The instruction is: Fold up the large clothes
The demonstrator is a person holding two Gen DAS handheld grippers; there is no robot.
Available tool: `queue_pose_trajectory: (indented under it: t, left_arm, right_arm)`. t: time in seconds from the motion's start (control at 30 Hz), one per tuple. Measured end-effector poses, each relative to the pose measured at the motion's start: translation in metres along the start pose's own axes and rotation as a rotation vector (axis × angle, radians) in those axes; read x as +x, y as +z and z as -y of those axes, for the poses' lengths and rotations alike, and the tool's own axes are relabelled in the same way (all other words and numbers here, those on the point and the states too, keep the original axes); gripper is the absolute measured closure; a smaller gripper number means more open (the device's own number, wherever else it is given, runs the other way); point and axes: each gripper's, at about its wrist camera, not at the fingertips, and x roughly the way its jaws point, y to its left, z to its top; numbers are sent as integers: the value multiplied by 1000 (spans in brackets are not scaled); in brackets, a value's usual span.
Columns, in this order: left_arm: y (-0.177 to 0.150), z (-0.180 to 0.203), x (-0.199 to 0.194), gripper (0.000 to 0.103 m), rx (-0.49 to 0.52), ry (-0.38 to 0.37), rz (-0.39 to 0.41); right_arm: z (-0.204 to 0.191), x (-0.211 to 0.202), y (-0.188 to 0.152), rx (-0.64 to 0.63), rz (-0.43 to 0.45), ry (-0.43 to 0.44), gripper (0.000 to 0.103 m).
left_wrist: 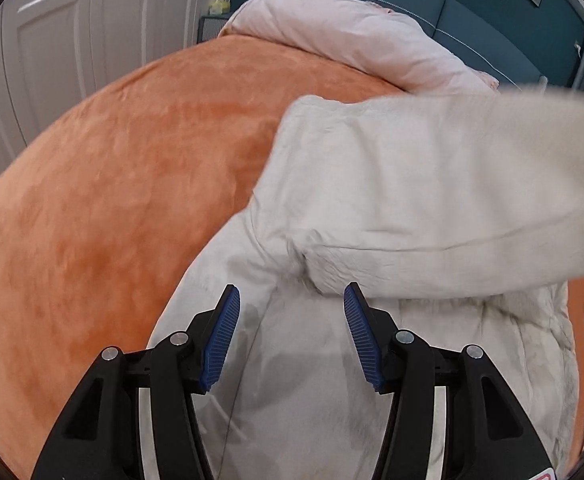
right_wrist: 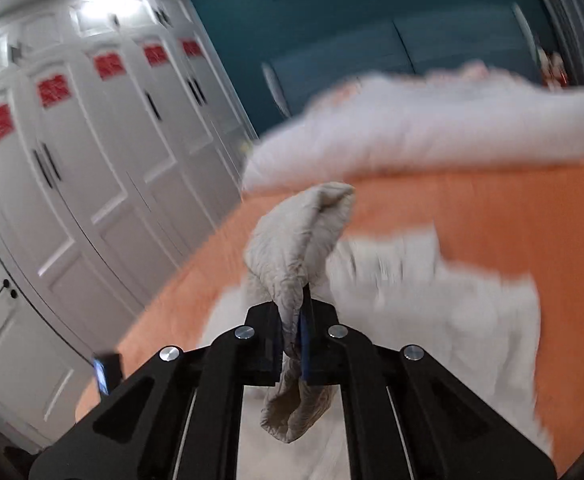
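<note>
Folding gets under way on an orange bedspread (left_wrist: pixel 112 184), where a large cream padded coat (left_wrist: pixel 315 360) lies spread, its body running from the near edge of the bed toward a heap of pale pink bedding (left_wrist: pixel 351 40) at the headboard end. The right gripper (right_wrist: pixel 296 320) is clamped tight on a bunched end of the coat's sleeve (right_wrist: pixel 299 240), cloth spilling out both above and below the closed jaws; the pinch sits close to the sleeve's end, apparently so that the whole length can be carried over in one sweep. Seen from the left wrist, that sleeve (left_wrist: pixel 471 200) stretches crosswise above the coat's body, its long axis running from the shoulder seam out toward the right edge of the picture, where it blurs. The left gripper (left_wrist: pixel 292 300) hovers over the body just short of the shoulder, blue pads spread wide and holding nothing, likely waiting to steady or smooth the fabric once the sleeve is laid down. White wardrobe doors (right_wrist: pixel 92 160) line the room's far side.
</note>
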Motion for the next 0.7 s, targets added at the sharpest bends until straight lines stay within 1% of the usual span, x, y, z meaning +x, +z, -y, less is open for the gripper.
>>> queue_pose_trajectory:
  t: [0.03, 0.07, 0.1, 0.17, 0.23, 0.27, 0.3, 0.33, 0.37, 0.4, 0.47, 0.53, 0.57, 0.6, 0.63, 0.67, 0.7]
  left_arm:
    - [4, 2, 3, 51, -2, 2, 3]
    - [9, 4, 9, 51, -5, 13, 10]
    - [11, 5, 15, 51, -7, 27, 10]
    - [14, 2, 32, 51, -28, 58, -10]
    - [11, -5, 49, 46, -60, 56, -48]
    - [9, -8, 53, 44, -65, 44, -53]
    - [6, -10, 54, 44, -65, 38, -46]
    - [5, -9, 53, 44, -58, 40, -36]
    - [5, -7, 52, 44, -51, 48, -35]
    - [5, -6, 52, 44, -48, 53, -37]
    - [8, -4, 42, 45, -43, 67, -29]
    - [13, 0, 23, 48, -41, 59, 18]
    - [19, 2, 11, 48, -40, 48, 51]
    - [27, 3, 6, 48, -39, 46, 72]
    - [37, 6, 0, 48, -44, 43, 99]
    - [45, 11, -2, 48, -48, 32, 110]
    - [53, 16, 0, 48, -49, 26, 113]
  right_arm:
    - [5, 4, 4, -6, -3, -22, 98]
    - [22, 16, 1, 15, -31, -70, 98]
    - [34, 26, -5, 39, -60, -96, 98]
    - [81, 58, -39, 114, -178, -225, 98]
    - [120, 86, -78, 163, -312, -330, 96]
    - [142, 98, -106, 222, -377, -321, 90]
    - [149, 99, -117, 252, -372, -299, 89]
    - [151, 95, -122, 266, -345, -288, 89]
    - [149, 90, -122, 276, -331, -295, 88]
    - [146, 87, -119, 275, -327, -314, 85]
    - [133, 74, -111, 225, -293, -371, 83]
    - [120, 57, -101, 169, -236, -416, 83]
    - [113, 48, -95, 144, -191, -426, 83]
    - [104, 41, -88, 131, -151, -425, 83]
    - [99, 41, -82, 125, -129, -405, 83]
    - [90, 44, -77, 116, -120, -370, 83]
    - [82, 55, -68, 97, -130, -337, 84]
